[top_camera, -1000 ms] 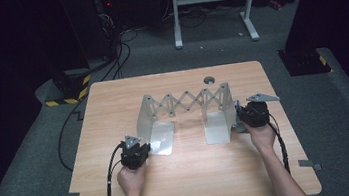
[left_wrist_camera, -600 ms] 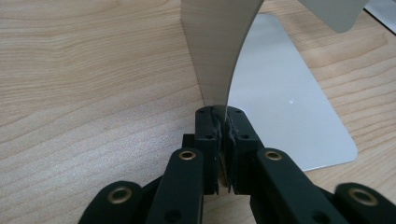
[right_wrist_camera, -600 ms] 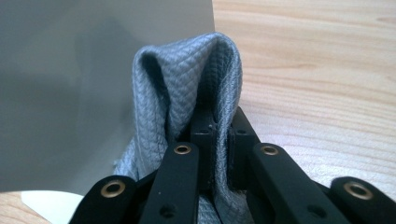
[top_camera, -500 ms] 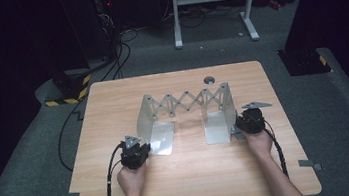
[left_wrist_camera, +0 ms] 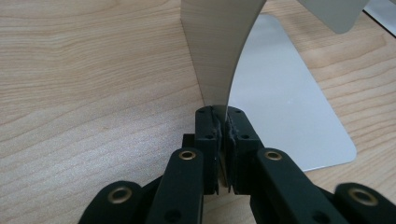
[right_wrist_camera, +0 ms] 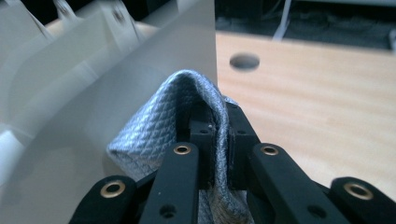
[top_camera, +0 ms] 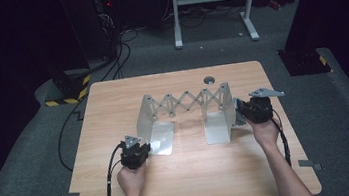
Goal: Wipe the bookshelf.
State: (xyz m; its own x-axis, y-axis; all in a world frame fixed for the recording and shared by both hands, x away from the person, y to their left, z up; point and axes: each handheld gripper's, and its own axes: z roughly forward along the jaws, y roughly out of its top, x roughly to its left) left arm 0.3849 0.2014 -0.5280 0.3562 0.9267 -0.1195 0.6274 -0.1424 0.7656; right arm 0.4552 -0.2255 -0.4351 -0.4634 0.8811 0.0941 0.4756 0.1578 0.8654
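Here's the light wooden table (top_camera: pixel 188 187), and standing across its middle is the silver metal expanding rack with 2 L-shaped end plates joined by a scissor lattice (top_camera: pixel 185 101). The left gripper (top_camera: pixel 135 150) sits low at the near edge of the left end plate (left_wrist_camera: pixel 219 51), and in the left gripper view its black jaws are pressed together on that plate's thin upright edge, pinching the sheet metal right between the pads. The plate's flat foot (left_wrist_camera: pixel 285 107) lies on the wood just beside the jaws.

Over on the other side, the right gripper (top_camera: pixel 253 110) is up against the outer face of the right end plate (top_camera: pixel 219 117), its grey 3-cornered top plate showing in the high view. In the right gripper view its jaws are closed tight on a fold of silvery, diamond-textured fabric (right_wrist_camera: pixel 168 121), which bulges up over the fingertips and rests against the pale plate wall (right_wrist_camera: pixel 93 154). Farther off, a dark round hole in the table (right_wrist_camera: pixel 244 61) shows near the far edge
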